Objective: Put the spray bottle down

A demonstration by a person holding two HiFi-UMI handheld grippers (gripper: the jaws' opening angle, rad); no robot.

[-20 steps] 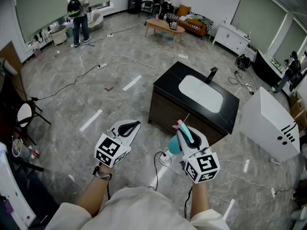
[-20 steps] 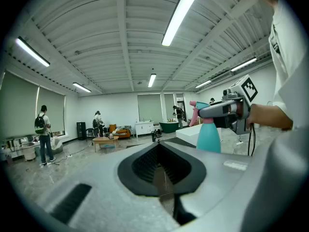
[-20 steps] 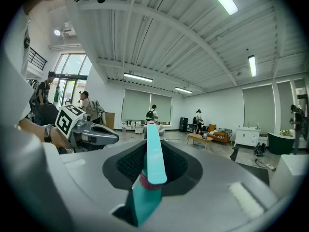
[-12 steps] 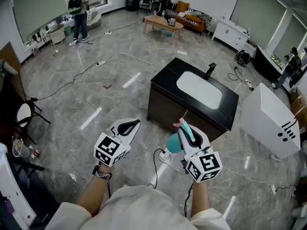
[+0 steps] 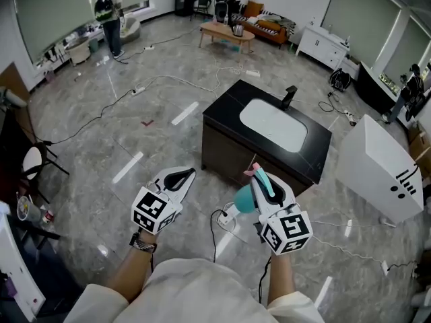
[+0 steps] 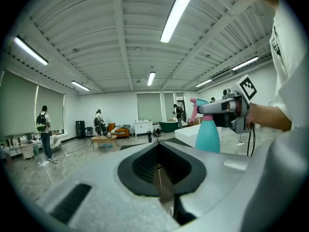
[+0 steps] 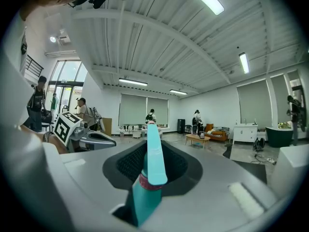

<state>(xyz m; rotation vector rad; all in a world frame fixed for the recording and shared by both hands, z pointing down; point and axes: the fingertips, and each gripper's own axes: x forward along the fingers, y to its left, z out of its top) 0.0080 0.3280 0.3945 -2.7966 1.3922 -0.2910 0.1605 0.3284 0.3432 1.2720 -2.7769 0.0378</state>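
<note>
With the right tool (image 5: 259, 180) pinching the bottle (image 5: 244, 200), we hold it upright and lower it onto the table (image 5: 224, 115) before releasing.

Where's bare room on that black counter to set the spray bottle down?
Bare strips of the black countertop lie left of and in front of the white basin. The black faucet crowds the far edge. The right gripper holds the teal spray bottle.

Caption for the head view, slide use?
Right tool grips a teal spray bottle near the black sink counter; left tool shut, empty.
</note>
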